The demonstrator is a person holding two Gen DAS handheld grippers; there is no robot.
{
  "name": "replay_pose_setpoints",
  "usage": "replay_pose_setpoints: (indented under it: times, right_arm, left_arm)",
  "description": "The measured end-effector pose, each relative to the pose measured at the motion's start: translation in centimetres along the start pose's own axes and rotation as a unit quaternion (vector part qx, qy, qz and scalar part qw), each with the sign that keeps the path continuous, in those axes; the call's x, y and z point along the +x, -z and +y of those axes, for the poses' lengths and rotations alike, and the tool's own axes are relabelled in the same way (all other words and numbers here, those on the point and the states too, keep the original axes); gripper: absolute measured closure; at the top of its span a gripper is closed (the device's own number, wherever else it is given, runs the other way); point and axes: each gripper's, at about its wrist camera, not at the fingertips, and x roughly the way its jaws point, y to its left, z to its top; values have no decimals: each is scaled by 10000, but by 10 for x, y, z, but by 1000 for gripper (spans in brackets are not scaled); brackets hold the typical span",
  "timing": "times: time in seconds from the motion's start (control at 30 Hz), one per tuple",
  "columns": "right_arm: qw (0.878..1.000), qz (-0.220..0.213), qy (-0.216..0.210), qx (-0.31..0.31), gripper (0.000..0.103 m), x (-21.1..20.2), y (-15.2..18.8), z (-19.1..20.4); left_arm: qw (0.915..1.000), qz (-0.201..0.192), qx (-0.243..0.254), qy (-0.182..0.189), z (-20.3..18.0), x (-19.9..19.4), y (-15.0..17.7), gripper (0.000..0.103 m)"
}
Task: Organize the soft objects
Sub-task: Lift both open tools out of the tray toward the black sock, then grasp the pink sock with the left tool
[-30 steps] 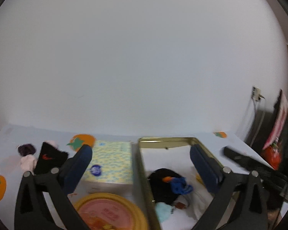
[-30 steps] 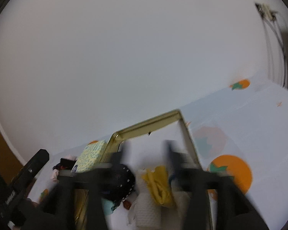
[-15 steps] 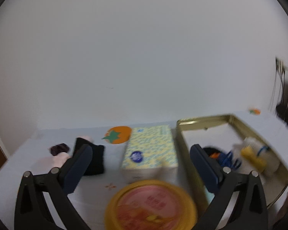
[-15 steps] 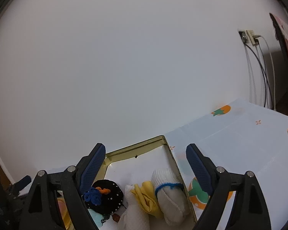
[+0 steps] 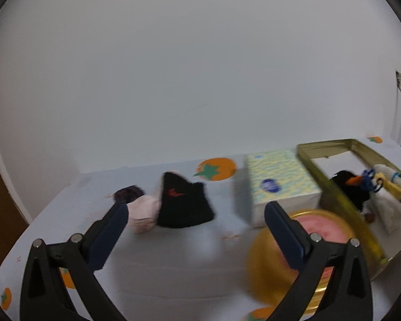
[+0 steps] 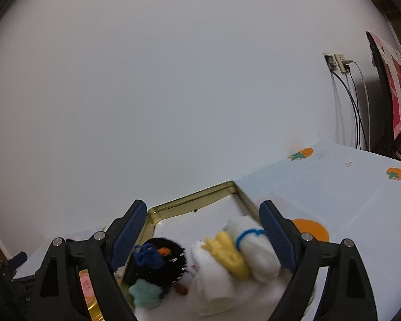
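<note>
A black sock with a red logo point(image 5: 183, 204), a pink sock point(image 5: 143, 212) and a dark purple item point(image 5: 127, 194) lie on the tablecloth ahead of my open, empty left gripper point(image 5: 195, 222). A gold tin point(image 5: 331, 184) to the right holds a black knit item with blue and orange trim point(image 5: 350, 187) and white rolled socks point(image 5: 387, 203). In the right wrist view my right gripper point(image 6: 200, 227) is open and empty above the tin point(image 6: 189, 203), over the black item point(image 6: 160, 259), yellow cloth point(image 6: 230, 254) and white sock rolls point(image 6: 256, 251).
A yellow-patterned tissue box point(image 5: 280, 182) stands between the socks and the tin. A round gold lid with a pink top point(image 5: 312, 248) lies in front of it. A white wall is close behind the table. Wall sockets with cables point(image 6: 342, 80) are at the right.
My left gripper has swung left, from the tin towards the loose socks. My right gripper has come lower and closer over the tin's contents. Both stay open.
</note>
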Motion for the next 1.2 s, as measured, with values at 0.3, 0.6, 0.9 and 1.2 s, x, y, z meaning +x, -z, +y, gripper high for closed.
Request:
replay_pose_setpoints:
  times: [0.3, 0.6, 0.9, 1.2]
  right_arm:
    - [9982, -18, -514, -293, 15, -4, 25, 79]
    - [9901, 283, -1259, -559, 15, 5, 51, 158]
    - [9899, 428, -1089, -801, 15, 27, 70, 216]
    - [9919, 327, -758, -970, 15, 45, 75, 230]
  left_arm:
    - [9975, 516, -149, -451, 75, 33, 12, 0]
    - [9898, 1126, -795, -351, 126, 68, 19, 0]
    - [9869, 1281, -873, -446, 137, 83, 20, 0]
    - [9854, 1380, -928, -356, 140, 93, 20, 0]
